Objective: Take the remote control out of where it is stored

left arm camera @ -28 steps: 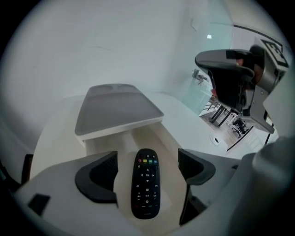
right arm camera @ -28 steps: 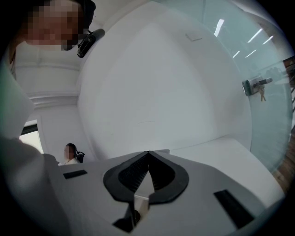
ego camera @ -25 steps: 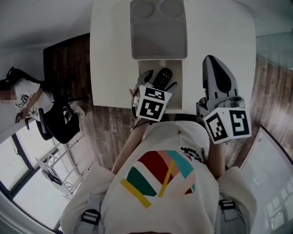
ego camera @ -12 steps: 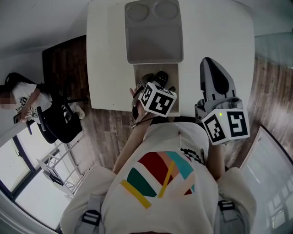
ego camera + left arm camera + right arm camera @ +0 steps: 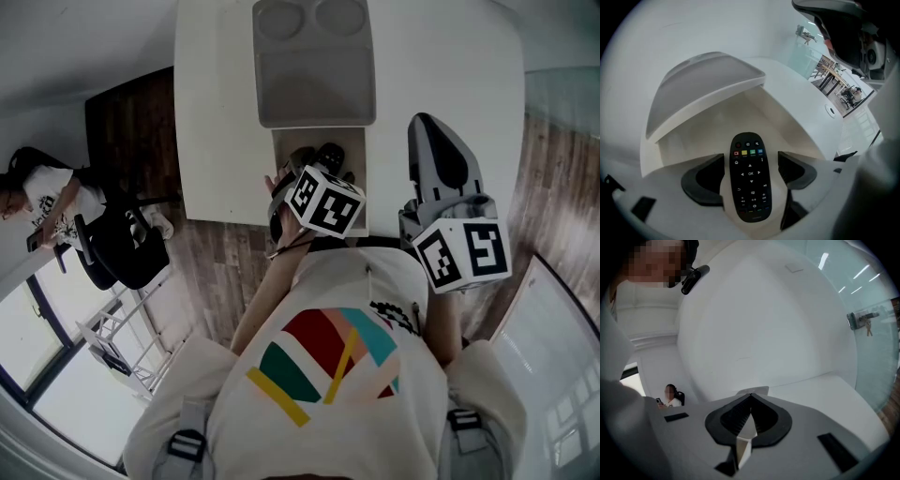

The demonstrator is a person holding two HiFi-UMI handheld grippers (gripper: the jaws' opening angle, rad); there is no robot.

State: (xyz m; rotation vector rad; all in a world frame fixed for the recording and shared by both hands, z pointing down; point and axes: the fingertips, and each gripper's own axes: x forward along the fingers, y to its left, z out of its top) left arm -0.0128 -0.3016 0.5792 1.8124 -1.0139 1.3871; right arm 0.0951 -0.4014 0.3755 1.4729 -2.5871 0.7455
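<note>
White worktop [image 5: 441, 56] with an open compartment [image 5: 787, 119]: the remote control [image 5: 750, 161] is lying between wide-apart jaws of the left tool [image 5: 751, 177]; the right tool [image 5: 749, 414] is hanging closed.

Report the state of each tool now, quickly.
Left tool: open, jaws either side of the black plastic remote control, not gripping it.
Right tool: shut, empty.

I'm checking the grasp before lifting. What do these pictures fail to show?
- Black remote control: its near end, head view, hidden by the left gripper cube.
- White drawer floor beneath the remote: left gripper view, covered by the remote.
- Remote's lower button labels: too small.
- Right gripper view: drawer out of frame.
</note>
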